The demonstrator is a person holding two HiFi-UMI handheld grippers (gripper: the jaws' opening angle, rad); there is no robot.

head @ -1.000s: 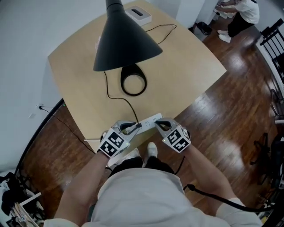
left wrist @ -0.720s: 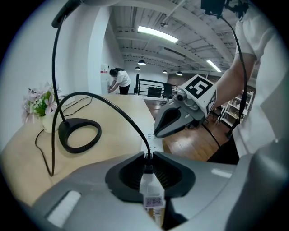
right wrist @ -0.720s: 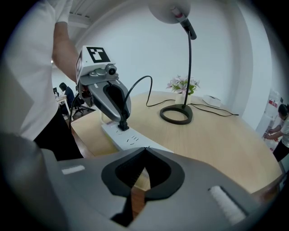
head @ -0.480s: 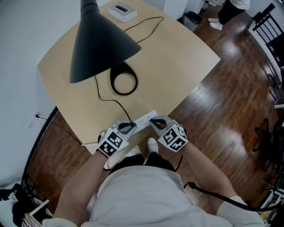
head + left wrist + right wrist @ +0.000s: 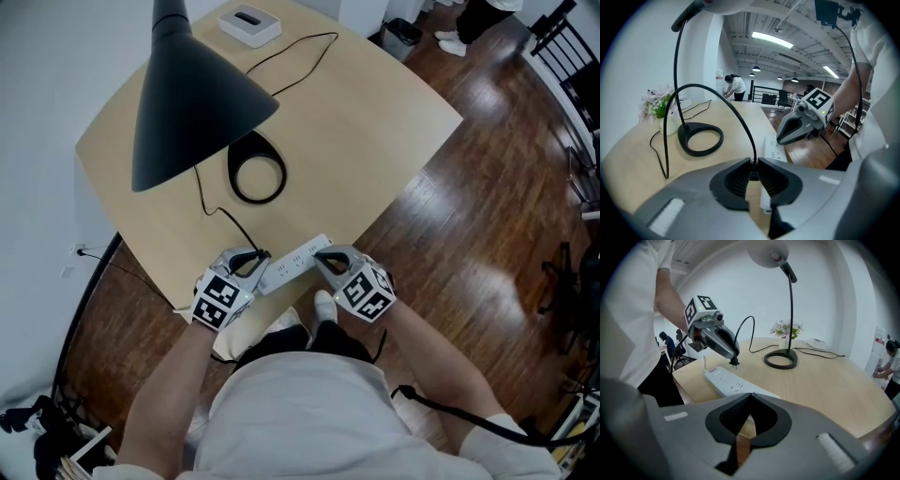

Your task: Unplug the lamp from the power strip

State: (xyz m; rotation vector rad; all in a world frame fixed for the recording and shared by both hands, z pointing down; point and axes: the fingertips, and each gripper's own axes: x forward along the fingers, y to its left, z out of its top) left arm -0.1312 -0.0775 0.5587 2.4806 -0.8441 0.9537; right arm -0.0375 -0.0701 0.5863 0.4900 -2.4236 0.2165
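The black lamp has its shade point(image 5: 192, 103) high at the left and its ring base point(image 5: 258, 178) on the round wooden table point(image 5: 375, 122). Its black cord point(image 5: 211, 208) runs to my left gripper point(image 5: 253, 260), which is shut on the lamp plug point(image 5: 733, 363). The plug hangs in the air with its prongs bare, just left of the white power strip point(image 5: 295, 265). That strip lies along the table's near edge. My right gripper point(image 5: 322, 260) is shut, with its tips against the strip's right end point(image 5: 759, 392).
A white box point(image 5: 249, 24) with its own cable sits at the table's far side. A small vase of flowers point(image 5: 786, 330) stands behind the lamp base. The table edge and the wooden floor point(image 5: 487, 187) are right below my grippers. A person point(image 5: 483, 19) stands far off.
My left gripper has drawn left, away from the power strip, and the plug has come out with it. The right gripper stays on the strip's end.
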